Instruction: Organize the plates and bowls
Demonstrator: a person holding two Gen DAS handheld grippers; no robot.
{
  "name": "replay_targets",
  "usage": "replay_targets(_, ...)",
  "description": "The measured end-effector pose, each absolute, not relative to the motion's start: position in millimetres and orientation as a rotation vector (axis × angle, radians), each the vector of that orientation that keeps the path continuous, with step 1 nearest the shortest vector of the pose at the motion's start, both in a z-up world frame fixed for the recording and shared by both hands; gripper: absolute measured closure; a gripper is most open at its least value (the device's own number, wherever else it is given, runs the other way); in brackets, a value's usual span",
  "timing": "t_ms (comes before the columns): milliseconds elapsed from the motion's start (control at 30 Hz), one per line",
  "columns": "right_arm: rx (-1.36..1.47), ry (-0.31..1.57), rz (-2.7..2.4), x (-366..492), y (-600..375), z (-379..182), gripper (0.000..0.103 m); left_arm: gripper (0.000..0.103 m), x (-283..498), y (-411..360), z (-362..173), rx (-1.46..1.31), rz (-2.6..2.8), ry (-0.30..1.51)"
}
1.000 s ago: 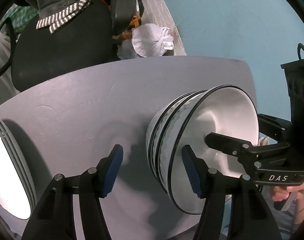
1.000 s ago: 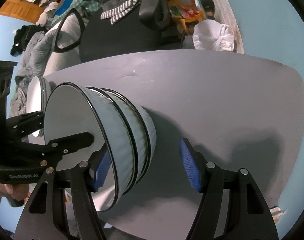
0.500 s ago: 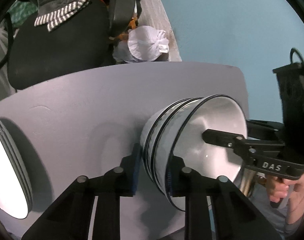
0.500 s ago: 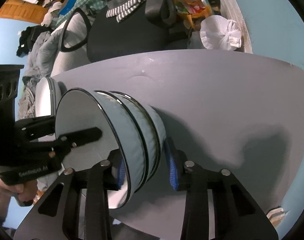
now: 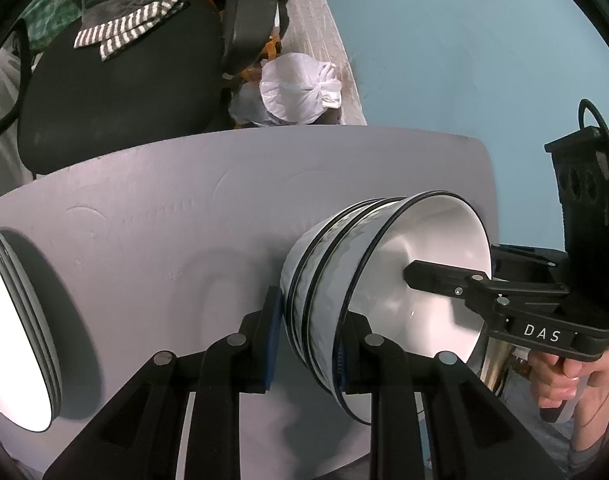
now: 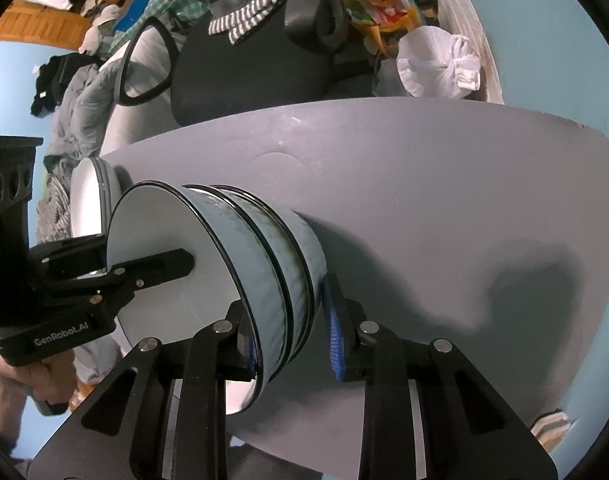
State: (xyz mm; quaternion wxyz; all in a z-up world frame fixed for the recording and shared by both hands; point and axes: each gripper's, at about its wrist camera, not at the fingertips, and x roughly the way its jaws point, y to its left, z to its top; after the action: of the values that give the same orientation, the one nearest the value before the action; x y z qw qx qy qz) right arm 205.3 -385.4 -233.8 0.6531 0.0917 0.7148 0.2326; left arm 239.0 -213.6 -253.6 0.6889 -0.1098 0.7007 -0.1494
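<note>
Three nested bowls [image 5: 344, 280], white inside with dark rims, one stack; position: on the grey table [image 5: 164, 220], towards its near edge, base on the tabletop and mouth facing away from it; axis of the stack: square to the table surface, running across both wrist views.

Left gripper [image 5: 308, 340]: fingers pressed in on the stack's near wall; one blue pad [image 5: 273, 336] outside by the base, the other finger over the top rim and inside the upper bowl; pinching the bowl wall.

Right gripper [image 6: 292, 340]: mirrored hold from the opposite side; one finger inside the rim, blue pad [image 6: 333, 340] outside by the base; whether that pad is touching the wall or just beside it cannot be told.

Relation governing the next move: stack lies directly between the two grippers, each equally near, one on either side of the rim; a lift would likely need both raised together along the stack's axis, else the bowls may tilt or separate.

Stacked plates [image 5: 20, 340]: same table, well apart, on the left gripper's side; probable reference for where the bowls go.
</note>
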Motion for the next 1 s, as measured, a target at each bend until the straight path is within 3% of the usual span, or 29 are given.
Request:
replay_targets(233,0.234,1.555,0.515,198.0,-389.9,-232.3,0.077,0.08,226.7,-218.0,-248.2,-0.21,-0.31,1.475)
replay_targets(1000,0.287,1.578,0.493,195.7,-393.6,-237.8,0.077,0.077,230.3,-212.6,-253.9,-0.285,-0.318,1.51)
